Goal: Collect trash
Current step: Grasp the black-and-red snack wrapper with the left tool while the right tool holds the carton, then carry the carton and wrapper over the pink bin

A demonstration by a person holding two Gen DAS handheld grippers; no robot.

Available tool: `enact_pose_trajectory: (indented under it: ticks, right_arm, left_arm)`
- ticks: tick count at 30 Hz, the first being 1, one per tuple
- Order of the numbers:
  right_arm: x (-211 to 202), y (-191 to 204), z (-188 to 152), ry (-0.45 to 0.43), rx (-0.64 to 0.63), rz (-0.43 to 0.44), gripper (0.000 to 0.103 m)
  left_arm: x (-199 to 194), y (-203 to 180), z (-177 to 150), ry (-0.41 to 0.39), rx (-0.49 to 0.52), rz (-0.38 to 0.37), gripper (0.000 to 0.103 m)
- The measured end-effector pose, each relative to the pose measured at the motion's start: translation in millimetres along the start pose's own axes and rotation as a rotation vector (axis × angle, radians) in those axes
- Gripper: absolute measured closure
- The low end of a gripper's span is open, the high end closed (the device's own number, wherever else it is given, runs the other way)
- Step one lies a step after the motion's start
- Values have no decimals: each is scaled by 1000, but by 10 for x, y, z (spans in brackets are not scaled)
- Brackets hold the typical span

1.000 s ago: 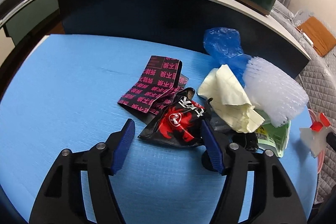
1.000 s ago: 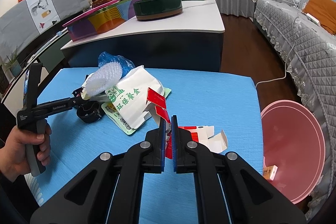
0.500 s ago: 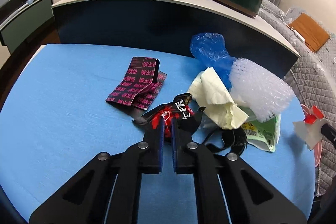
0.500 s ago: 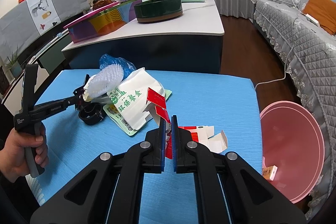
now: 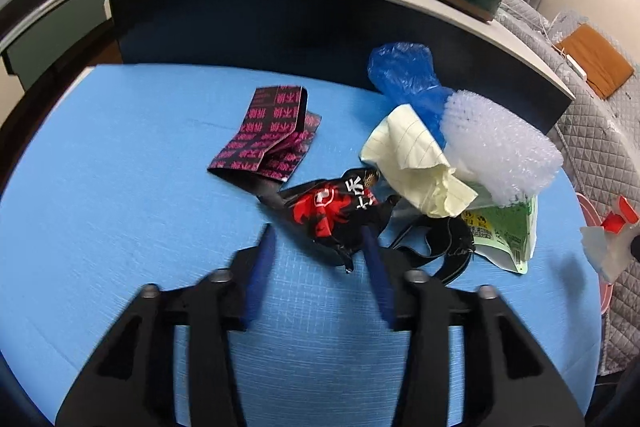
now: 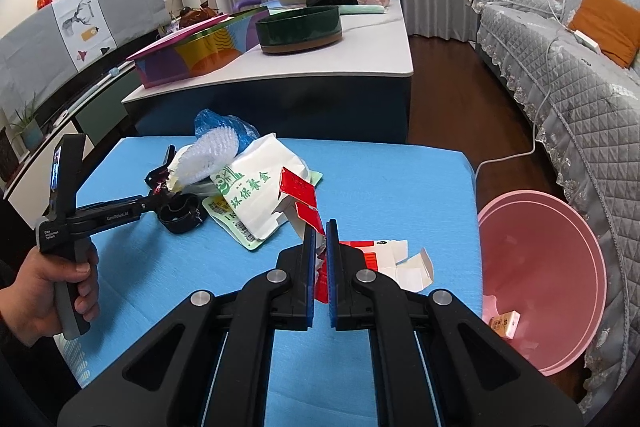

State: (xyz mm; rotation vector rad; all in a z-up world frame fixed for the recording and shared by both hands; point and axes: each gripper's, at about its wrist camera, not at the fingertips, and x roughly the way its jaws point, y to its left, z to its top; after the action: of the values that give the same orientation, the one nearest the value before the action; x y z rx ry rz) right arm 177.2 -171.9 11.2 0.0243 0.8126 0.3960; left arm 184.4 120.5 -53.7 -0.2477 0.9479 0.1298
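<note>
Left gripper (image 5: 318, 259): jaws now apart, having been shut on red-black wrapper (image 5: 334, 213) half a second ago; wrapper released, lies on desk (image 5: 120, 155) beside trash pile. Judgement: grasp lost, retry needed.
Right gripper (image 6: 319, 239): jaws still clamped on red-white carton (image 6: 300, 203).
Pink bin (image 6: 560, 267): right of desk, one small box inside.

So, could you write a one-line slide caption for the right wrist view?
Right gripper shut on a red-and-white carton above the blue table, pink bin waiting at its right.
</note>
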Motion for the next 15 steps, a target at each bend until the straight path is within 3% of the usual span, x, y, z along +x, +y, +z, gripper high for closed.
enact_pose_trajectory:
  ticks: [3, 15]
  right_arm:
    - [-4, -21, 3, -1, 5, -1, 98]
    - [-160, -22, 60, -45, 13, 4, 98]
  left_arm:
    - [-5, 20, -7, 2, -13, -10, 94]
    - [-475, -83, -46, -158, 47, 56, 94]
